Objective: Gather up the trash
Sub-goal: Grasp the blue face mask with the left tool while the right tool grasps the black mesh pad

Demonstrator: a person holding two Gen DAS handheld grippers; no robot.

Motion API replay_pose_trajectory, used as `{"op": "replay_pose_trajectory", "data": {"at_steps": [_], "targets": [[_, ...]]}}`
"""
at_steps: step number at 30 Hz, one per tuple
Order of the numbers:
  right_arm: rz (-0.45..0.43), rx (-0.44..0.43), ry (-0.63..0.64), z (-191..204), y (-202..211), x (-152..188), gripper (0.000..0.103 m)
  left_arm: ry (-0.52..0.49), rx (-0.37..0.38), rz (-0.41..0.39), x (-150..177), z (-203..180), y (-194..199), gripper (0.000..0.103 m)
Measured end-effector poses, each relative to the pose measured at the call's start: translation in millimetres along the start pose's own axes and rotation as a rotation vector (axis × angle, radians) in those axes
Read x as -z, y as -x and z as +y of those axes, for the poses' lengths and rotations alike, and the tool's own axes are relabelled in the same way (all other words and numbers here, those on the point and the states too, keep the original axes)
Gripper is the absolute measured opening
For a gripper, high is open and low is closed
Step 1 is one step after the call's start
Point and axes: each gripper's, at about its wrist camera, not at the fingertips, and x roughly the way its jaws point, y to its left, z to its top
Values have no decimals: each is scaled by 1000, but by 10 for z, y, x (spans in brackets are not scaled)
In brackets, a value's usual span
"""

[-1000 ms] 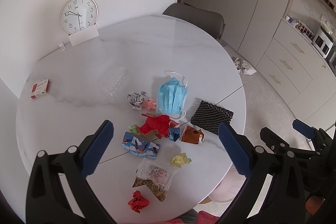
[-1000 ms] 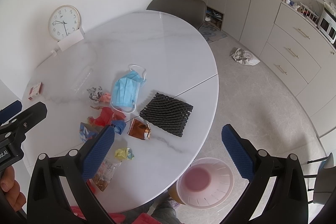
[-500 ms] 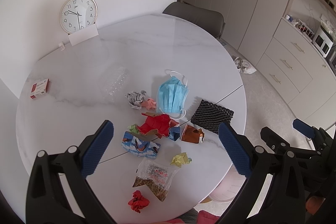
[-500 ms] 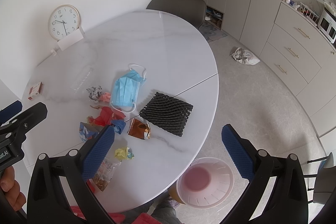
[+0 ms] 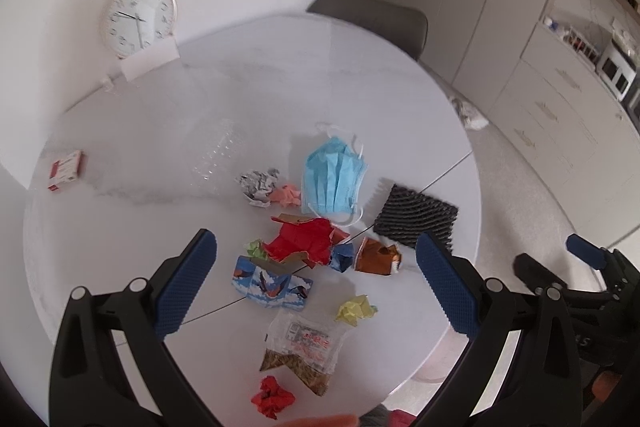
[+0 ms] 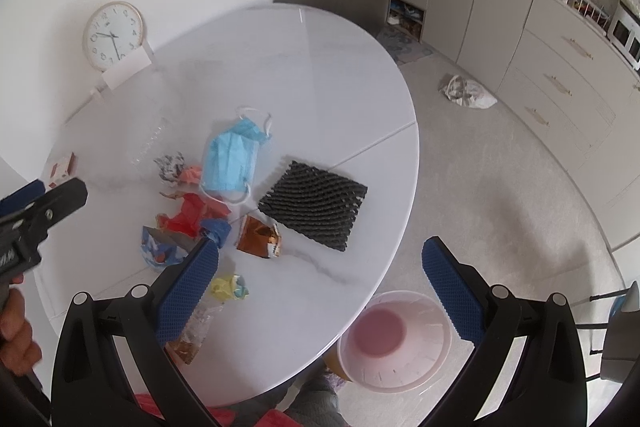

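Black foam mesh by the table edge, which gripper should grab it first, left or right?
Probably the right gripper: open and empty, with the black foam mesh just ahead of it, and the pink bin below. The left gripper faces the red paper.

Glossy marble-look table point(image 5: 280, 75), crumpled paper scraps point(image 5: 258, 183), black foam mesh point(image 6: 314, 205).

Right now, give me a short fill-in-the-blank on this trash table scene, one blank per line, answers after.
1. The blue pleated face mask lies on the round white marble table, directly left of the ____ foam mesh sleeve.
2. The pink plastic bin stands on the ____, below the table edge.
3. The round white wall clock leans against the ____.
4. The jaws of both the left gripper and the right gripper are ____ and hold nothing.

Answers: black; floor; wall; open
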Motion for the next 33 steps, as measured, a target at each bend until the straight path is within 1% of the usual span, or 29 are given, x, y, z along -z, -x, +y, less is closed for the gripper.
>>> {"op": "replay_pose_trajectory", "data": {"at_steps": [3, 7, 9, 11, 15, 16, 17, 19, 21, 22, 23, 24, 26, 27, 29, 30, 33], "targets": [[32, 6, -12, -66, -203, 26, 101, -47, 19, 18, -77, 30, -313, 96], [72, 13, -53, -165, -426, 96, 101, -146, 47, 73, -244, -31, -904, 96], [88, 15, -74, -212, -524, 139, 101, -201, 62, 102, -357, -77, -1286, 96], [108, 24, -93, -250, -602, 179, 101, -250, 71, 107, -462, -128, -1589, 96], [145, 64, -136, -327, -737, 263, 101, -411, 122, 140, -659, -256, -2191, 96], [154, 71, -149, -345, -767, 279, 101, -448, 132, 149, -681, -275, -2278, 96], [159, 78, -160, -360, -781, 291, 101, -514, 143, 157, -706, -320, -2407, 96], [166, 86, -180, -382, -833, 294, 101, -609, 143, 157, -714, -379, -2554, 95], [173, 85, -193, -385, -876, 297, 101, -708, 144, 149, -700, -444, -2689, 89], [177, 89, -197, -378, -909, 293, 101, -739, 154, 155, -688, -460, -2744, 83], [179, 93, -198, -371, -936, 284, 101, -761, 166, 168, -676, -468, -2790, 76], [179, 94, -199, -362, -958, 275, 101, -776, 177, 179, -669, -466, -2827, 72], [176, 85, -210, -346, -1027, 240, 101, -790, 201, 183, -669, -434, -2876, 59], [174, 78, -220, -348, -1056, 222, 101, -788, 211, 183, -676, -409, -2876, 57], [171, 57, -258, -364, -1141, 183, 101, -757, 245, 185, -712, -344, -2869, 45], [170, 49, -273, -363, -1176, 172, 101, -732, 262, 188, -740, -303, -2866, 41], [174, 13, -343, -422, -1324, 129, 101, -642, 289, 186, -833, -198, -2862, 33]]}}
